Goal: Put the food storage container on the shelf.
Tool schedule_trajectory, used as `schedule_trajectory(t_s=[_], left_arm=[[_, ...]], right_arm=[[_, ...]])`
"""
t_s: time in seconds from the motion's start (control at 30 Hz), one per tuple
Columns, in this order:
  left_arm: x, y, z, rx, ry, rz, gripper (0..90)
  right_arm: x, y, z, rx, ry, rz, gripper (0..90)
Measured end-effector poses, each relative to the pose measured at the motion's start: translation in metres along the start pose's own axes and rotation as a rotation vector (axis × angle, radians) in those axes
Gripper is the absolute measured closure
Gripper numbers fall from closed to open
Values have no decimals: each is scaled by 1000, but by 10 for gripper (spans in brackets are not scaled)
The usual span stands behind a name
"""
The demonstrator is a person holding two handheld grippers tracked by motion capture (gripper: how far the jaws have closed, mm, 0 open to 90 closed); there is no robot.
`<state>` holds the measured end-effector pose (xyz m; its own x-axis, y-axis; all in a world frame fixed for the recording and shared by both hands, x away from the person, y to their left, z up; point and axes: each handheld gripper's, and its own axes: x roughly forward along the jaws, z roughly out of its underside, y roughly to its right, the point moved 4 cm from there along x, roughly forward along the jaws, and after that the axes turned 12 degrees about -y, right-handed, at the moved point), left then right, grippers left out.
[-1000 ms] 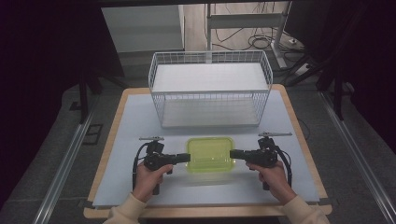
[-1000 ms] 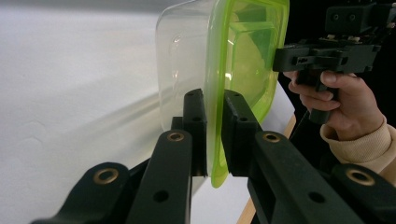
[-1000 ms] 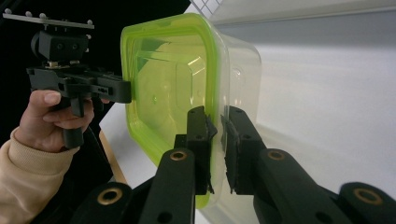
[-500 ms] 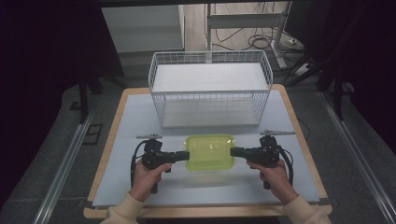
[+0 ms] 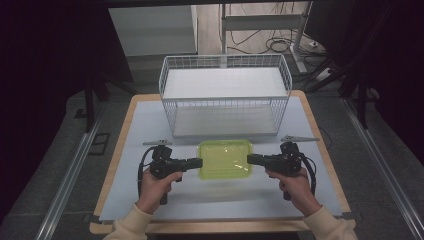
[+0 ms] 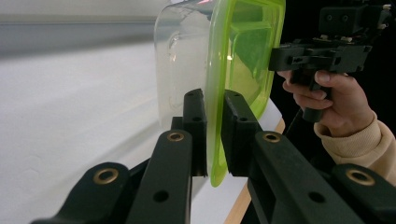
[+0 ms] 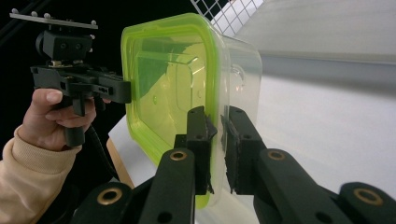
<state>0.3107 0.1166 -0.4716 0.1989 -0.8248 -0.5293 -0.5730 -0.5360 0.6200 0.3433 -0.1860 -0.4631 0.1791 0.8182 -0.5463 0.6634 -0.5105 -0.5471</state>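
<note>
Left tool (image 5: 196, 162) and right tool (image 5: 251, 159) each clamp the green-lidded container (image 5: 225, 158) by its rim, best kept level toward the wire basket (image 5: 225, 95).

Ahead of me the wire basket (image 5: 225, 95) stands across the far tabletop (image 5: 310, 130), blocking the way forward. Bare tabletop lies open beside and behind my left gripper (image 5: 196, 163) and right gripper (image 5: 253, 159); the green-lidded container (image 5: 225, 158) sits between them
</note>
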Motion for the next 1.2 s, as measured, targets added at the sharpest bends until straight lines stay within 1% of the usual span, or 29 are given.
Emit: schedule_trajectory(t_s=[0.1, 0.13, 0.17, 0.27, 0.4, 0.57, 0.67, 0.7, 0.87, 1.0, 1.07, 1.2], left_arm=[[-4, 3, -5, 8, 9, 4, 818], [-7, 5, -8, 10, 18, 5, 818], [-7, 5, -8, 10, 18, 5, 818], [-11, 8, -14, 17, 27, 5, 819], [-17, 11, -23, 34, 33, -11, 820], [-20, 13, -28, 36, 34, -13, 820], [-22, 15, -33, 42, 39, -12, 820], [-23, 16, -35, 38, 40, -10, 820], [-26, 19, -43, 50, 46, -12, 820], [-30, 23, -51, 56, 48, -16, 821], [-31, 23, -53, 63, 49, -18, 821], [-33, 24, -58, 63, 52, -19, 821]], right_arm=[[-3, -3, -6, -14, 5, 6, 807], [-6, -7, -10, -22, 10, 9, 807], [-6, -7, -10, -22, 10, 9, 807], [-11, -13, -19, -37, 21, 16, 807], [-13, -16, -27, -47, 28, 21, 807], [-15, -18, -32, -41, 25, 23, 807], [-17, -19, -37, -50, 33, 28, 807], [-19, -21, -40, -51, 38, 29, 807], [-24, -23, -47, -62, 47, 34, 807], [-27, -25, -52, -66, 60, 31, 807], [-28, -25, -54, -67, 59, 31, 807], [-29, -26, -60, -72, 69, 33, 807]])
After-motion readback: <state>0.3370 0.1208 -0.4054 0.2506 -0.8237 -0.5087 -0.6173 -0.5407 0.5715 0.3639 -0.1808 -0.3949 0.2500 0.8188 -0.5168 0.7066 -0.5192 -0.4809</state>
